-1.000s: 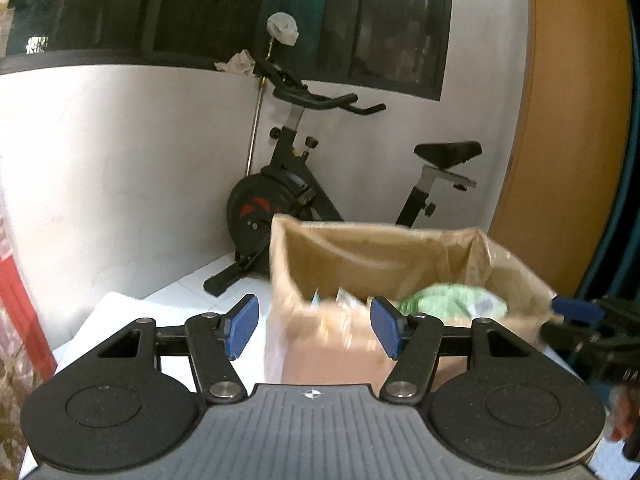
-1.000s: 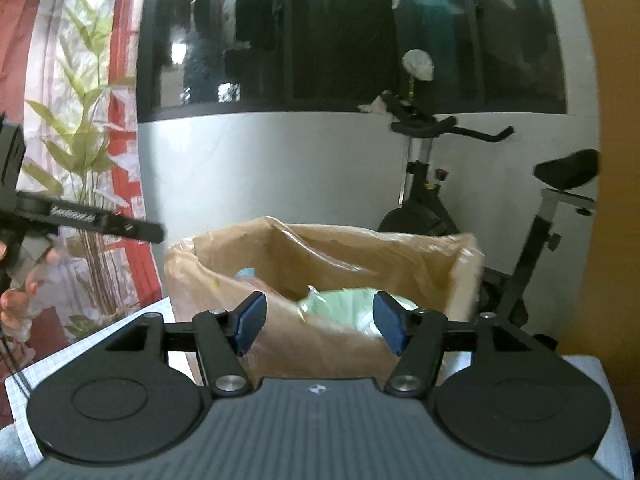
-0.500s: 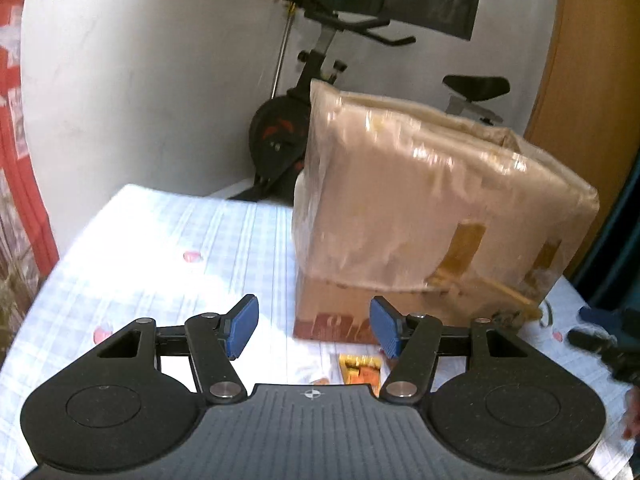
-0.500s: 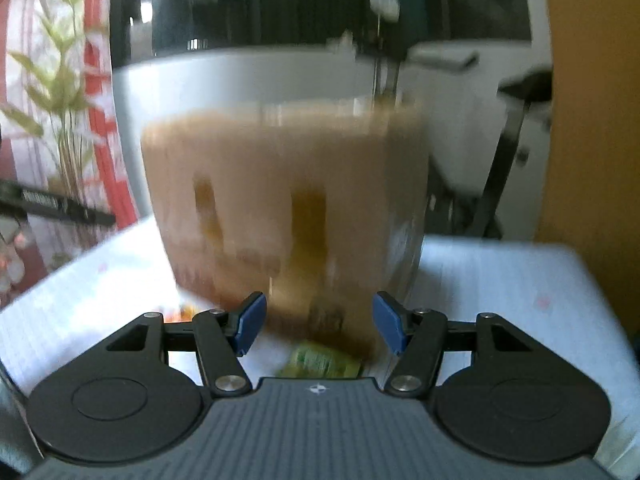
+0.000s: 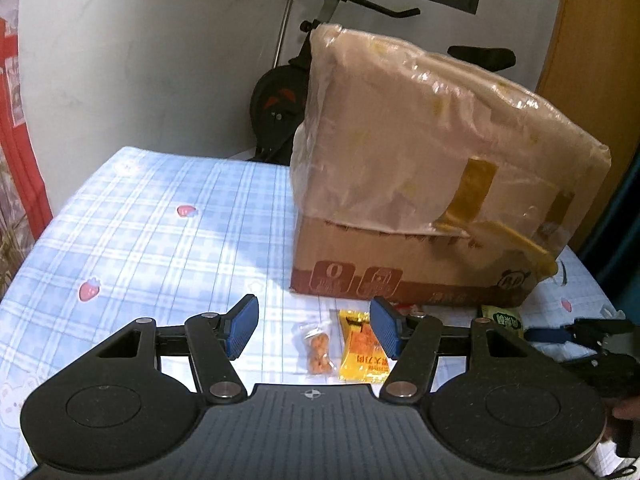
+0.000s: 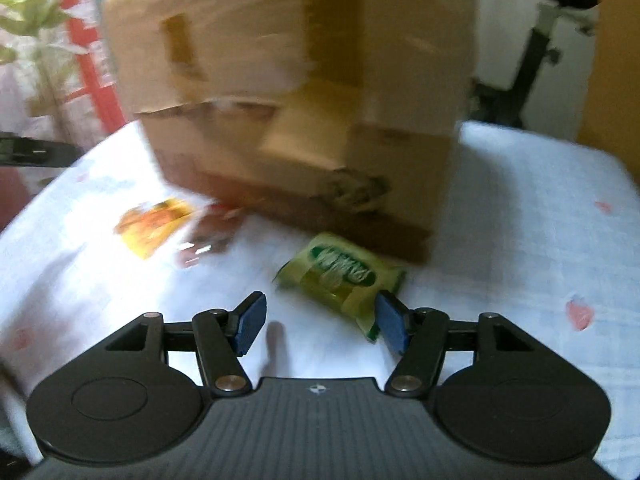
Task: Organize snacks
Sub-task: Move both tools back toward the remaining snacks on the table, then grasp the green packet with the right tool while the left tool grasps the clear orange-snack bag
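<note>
right wrist view motion-blurred: cardboard box [image 6: 296, 92] print, red packet [image 6: 208, 236] unreadable.

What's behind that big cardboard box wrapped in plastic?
Behind the plastic-wrapped brown cardboard box stands a black exercise bike against a white wall. Its flywheel, handlebars and saddle show; the box covers the middle of its frame.
</note>
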`<state>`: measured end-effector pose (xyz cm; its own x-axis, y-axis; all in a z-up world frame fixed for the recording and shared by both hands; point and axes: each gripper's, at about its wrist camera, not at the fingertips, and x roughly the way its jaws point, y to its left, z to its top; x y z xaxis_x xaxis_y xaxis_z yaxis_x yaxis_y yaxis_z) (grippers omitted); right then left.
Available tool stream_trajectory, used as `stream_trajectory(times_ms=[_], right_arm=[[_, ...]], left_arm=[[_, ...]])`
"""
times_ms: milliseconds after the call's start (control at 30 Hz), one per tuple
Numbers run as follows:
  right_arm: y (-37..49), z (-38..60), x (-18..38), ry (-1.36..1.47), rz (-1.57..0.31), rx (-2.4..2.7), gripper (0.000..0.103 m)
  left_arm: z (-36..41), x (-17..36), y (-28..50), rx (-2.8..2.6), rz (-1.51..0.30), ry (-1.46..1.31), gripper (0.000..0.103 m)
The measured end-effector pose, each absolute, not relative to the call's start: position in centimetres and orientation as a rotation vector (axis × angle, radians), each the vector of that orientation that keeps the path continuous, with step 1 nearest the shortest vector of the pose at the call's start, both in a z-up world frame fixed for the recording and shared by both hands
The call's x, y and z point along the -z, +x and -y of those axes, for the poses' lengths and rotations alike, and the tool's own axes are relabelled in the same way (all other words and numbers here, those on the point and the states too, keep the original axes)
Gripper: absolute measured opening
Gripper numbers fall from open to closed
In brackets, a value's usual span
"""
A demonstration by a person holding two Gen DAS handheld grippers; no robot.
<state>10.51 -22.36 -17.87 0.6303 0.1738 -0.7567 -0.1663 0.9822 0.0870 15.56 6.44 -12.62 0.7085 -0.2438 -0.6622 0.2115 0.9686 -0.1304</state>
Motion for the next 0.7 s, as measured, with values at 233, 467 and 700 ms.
stream_trajectory(times_ms=[233,467,700], right_arm=[[10.1,20.6,16.6,-0.092,-0.828,-0.274,0.060],[13.1,21.5,18.5,-0.171,-0.812,-0.199,0.060],[12.1,20.9,19.6,-0.139,-0.801,-0.216,0.043]], left_arm=[[-6.5,13.4,15.7,0.248,-0.759,-0.054,0.064],[-6.1,13.7,15.3,0.253,-0.773,-0.044,0.064],[-5.4,15.3,15.1,0.278,-0.823,0.010,0.063]])
